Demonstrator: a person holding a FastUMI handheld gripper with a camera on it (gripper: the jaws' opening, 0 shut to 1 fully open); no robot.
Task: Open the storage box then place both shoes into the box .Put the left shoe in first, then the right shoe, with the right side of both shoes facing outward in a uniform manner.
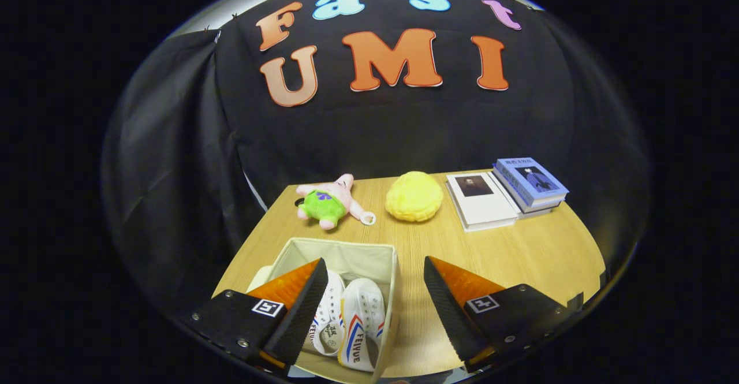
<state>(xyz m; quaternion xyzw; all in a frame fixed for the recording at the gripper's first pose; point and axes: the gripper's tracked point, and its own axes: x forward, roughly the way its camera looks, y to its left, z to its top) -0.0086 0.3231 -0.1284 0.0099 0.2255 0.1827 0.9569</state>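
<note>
Black cloth backs a pale wooden worktop (508, 251). From my seat I count two white shoes (346, 320) standing side by side inside one open beige storage box (346, 251), toes pointing away from me; which side faces outward I can't quite make out. My gripper (375, 303) hangs above the box's near end with its jaws spread wide, gripping nothing, one finger over the box and the other over bare wood. Beyond the box lie one pink starfish plush toy (330, 201), one yellow bun-shaped plush (414, 196), and three books (505, 193), two of them stacked.
</note>
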